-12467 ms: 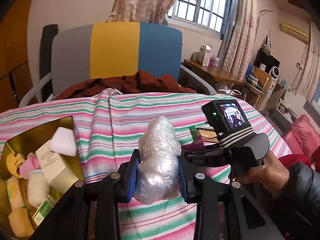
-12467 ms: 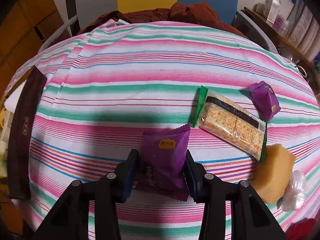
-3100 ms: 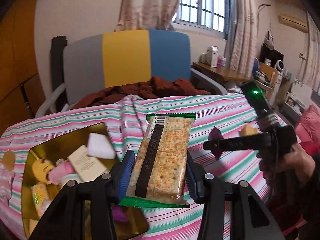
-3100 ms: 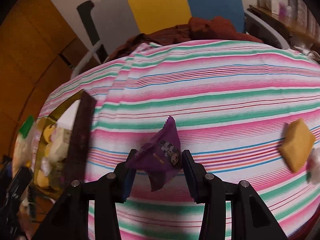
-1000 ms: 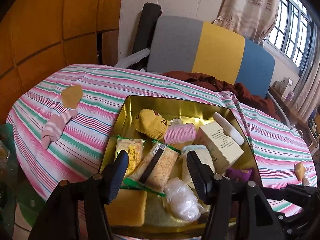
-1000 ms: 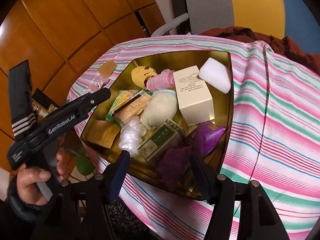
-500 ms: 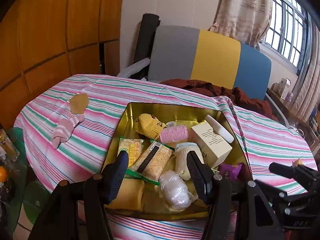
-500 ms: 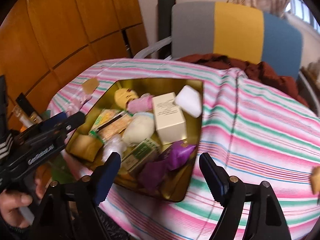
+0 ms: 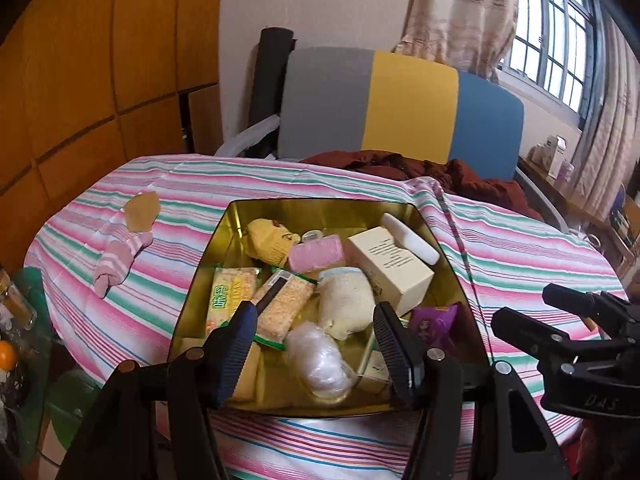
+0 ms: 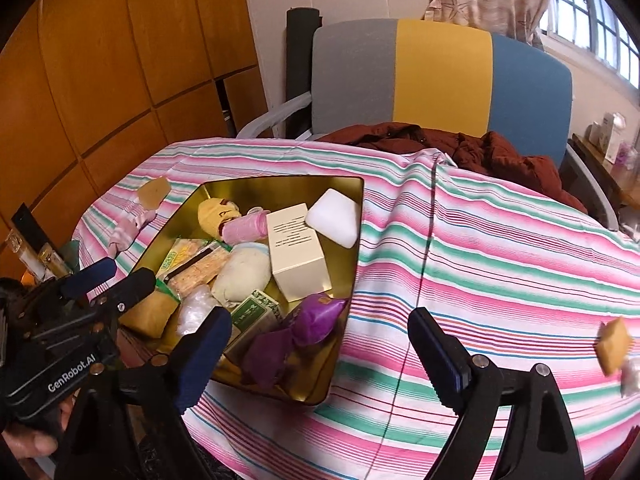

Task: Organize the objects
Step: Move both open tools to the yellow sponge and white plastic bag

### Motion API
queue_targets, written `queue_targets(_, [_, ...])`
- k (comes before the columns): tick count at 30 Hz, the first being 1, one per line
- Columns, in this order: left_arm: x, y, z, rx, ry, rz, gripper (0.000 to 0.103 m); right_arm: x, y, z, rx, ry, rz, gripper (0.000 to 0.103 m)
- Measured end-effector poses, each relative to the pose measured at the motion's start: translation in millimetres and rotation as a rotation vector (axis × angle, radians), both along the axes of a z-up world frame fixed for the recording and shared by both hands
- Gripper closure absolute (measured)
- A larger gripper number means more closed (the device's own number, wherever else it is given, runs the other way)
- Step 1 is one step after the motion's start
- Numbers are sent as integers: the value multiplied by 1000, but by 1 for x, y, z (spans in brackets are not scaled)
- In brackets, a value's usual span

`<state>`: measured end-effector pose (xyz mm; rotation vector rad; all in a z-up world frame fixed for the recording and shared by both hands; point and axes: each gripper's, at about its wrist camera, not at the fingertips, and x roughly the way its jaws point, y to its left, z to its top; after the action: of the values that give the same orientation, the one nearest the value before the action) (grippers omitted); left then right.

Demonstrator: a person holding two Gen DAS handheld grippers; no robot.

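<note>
Jaws on both the left gripper (image 9: 316, 346) and right gripper (image 10: 320, 354) now stand wide and empty, drawn back from the gold tin (image 10: 352, 240). Three seconds ago they carried the cracker pack (image 9: 282, 306) and purple packet (image 10: 318, 320); both now lie inside. The crackers' long axis runs diagonally toward the tin's far right corner. A yellow block (image 10: 612, 344) still waits well right of the tin.
</note>
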<state>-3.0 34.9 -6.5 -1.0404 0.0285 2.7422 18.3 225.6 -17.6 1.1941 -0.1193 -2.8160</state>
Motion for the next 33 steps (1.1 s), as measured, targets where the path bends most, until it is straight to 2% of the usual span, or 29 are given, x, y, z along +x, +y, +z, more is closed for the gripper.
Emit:
queue_targets(9, [-1,17,0,-23,-6,-35,42,0,10,3,29,23,-33,10])
queue_targets(15, [-4,30,1,-29,-7,-69,42,-6,19,-2,52,4,-43,10])
queue_targets(33, [-10,86,-2,-58,-2,-220,42,-2,95,-13,46,-49,-193,9])
